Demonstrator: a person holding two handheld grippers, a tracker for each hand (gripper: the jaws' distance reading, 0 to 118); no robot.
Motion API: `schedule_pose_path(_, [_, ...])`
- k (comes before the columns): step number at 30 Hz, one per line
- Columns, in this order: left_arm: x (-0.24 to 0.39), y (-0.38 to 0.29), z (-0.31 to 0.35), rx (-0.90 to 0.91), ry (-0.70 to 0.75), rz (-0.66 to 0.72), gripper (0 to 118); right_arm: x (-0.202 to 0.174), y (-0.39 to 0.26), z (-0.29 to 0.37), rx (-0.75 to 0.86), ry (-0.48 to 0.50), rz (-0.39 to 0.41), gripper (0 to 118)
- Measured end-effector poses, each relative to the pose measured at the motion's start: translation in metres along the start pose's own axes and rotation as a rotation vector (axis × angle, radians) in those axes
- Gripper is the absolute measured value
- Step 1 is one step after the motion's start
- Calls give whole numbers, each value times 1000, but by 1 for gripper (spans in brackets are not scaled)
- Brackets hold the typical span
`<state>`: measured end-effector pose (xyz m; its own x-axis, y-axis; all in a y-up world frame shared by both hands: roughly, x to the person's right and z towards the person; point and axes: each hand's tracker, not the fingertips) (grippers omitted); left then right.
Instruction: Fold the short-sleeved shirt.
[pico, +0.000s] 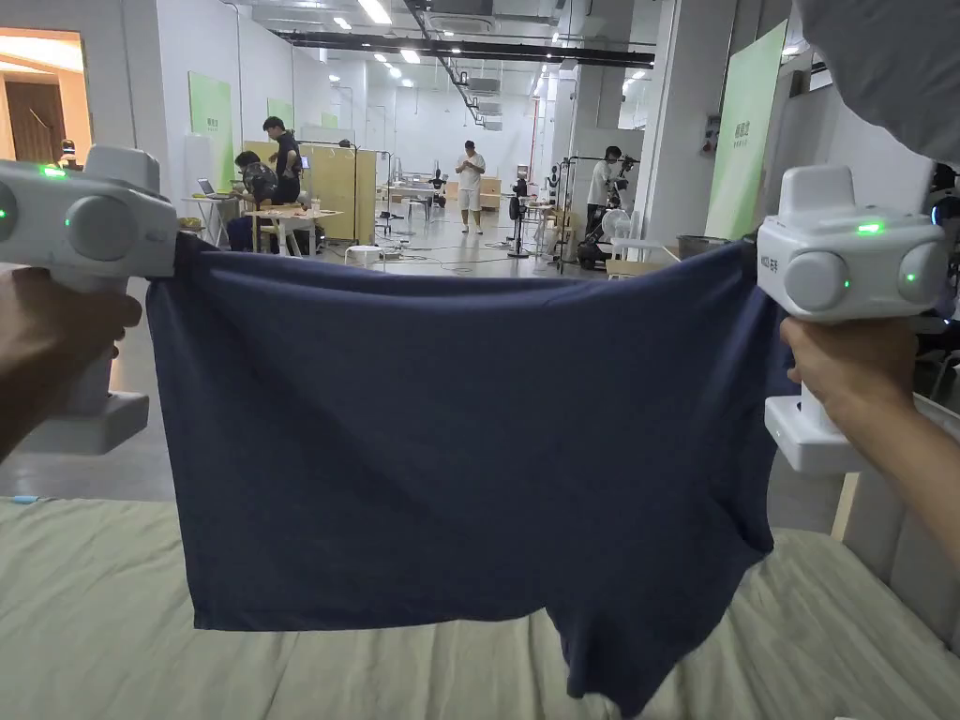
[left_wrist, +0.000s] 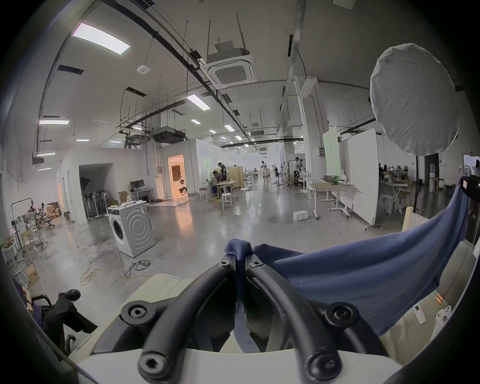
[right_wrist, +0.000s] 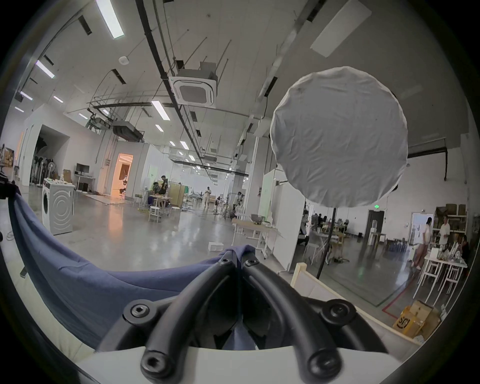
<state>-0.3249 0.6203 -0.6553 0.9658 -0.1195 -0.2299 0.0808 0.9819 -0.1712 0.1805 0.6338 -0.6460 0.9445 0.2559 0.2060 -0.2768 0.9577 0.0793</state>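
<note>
A navy short-sleeved shirt (pico: 450, 441) hangs stretched in the air between both grippers, above a pale bed surface (pico: 112, 609). My left gripper (pico: 173, 251) is shut on its upper left corner; in the left gripper view the black jaws pinch a bunch of blue cloth (left_wrist: 240, 253). My right gripper (pico: 757, 258) is shut on the upper right corner, the fabric (right_wrist: 237, 253) clamped between its jaws. The shirt's top edge sags slightly. A lower part of the cloth (pico: 637, 656) dangles to the bed at the right.
The bed's wooden side rail (pico: 848, 506) runs along the right. Behind lies an open hall with a washing machine (left_wrist: 132, 228), tables, stools and several people far off. A round white diffuser (right_wrist: 337, 137) on a stand rises at the right.
</note>
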Motion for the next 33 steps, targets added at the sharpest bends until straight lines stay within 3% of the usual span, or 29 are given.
schedule_pose_path(7, [-1, -26, -1, -29, -9, 0, 6, -6, -19, 7, -31, 32, 11, 2])
schedule_pose_path(17, [-7, -119, 28, -141, -46, 12, 6, -11, -84, 58, -125, 75, 41, 2])
schedule_pose_path(33, [-32, -254, 166, -204, -130, 11, 6, 9, -198, 219, -256, 150, 9, 2])
